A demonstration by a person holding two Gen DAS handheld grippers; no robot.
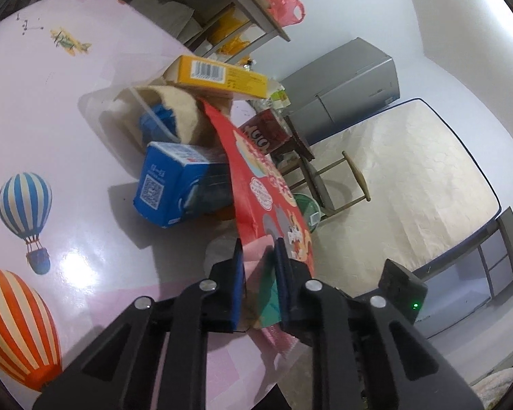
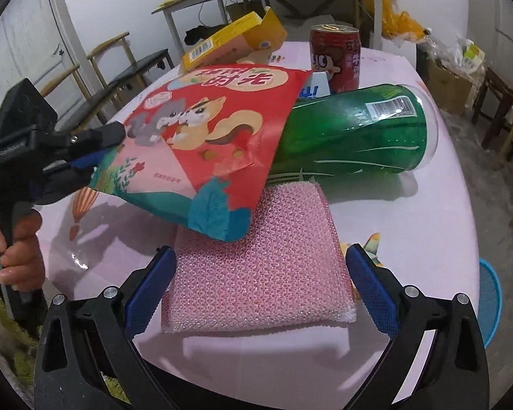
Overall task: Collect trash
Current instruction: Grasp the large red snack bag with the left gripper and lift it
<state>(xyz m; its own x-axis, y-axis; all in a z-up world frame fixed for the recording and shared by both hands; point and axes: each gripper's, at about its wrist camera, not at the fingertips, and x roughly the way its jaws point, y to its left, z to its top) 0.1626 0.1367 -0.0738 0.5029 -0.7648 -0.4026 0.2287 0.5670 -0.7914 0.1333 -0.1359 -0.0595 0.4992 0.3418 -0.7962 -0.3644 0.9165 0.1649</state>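
Left hand-held gripper (image 2: 95,157) clamps the bag (image 2: 208,143) by its left edge, over the sponge (image 2: 256,266) on the worktop (image 2: 393,212); right hand-held gripper (image 2: 260,290) gapes. Thin-edge grip may slip; dragging the bag could roll the bottle (image 2: 355,130).

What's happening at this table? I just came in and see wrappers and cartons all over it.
A person is clearing trash with two handheld grippers. The left gripper is pinching a corner of the red squirrel-print snack bag, which rests across the pink bubble-wrap pad and the green plastic bottle lying on its side. The right gripper hovers open around the pad, not gripping it. The yellow cardboard box, red drink can and blue carton sit untouched.
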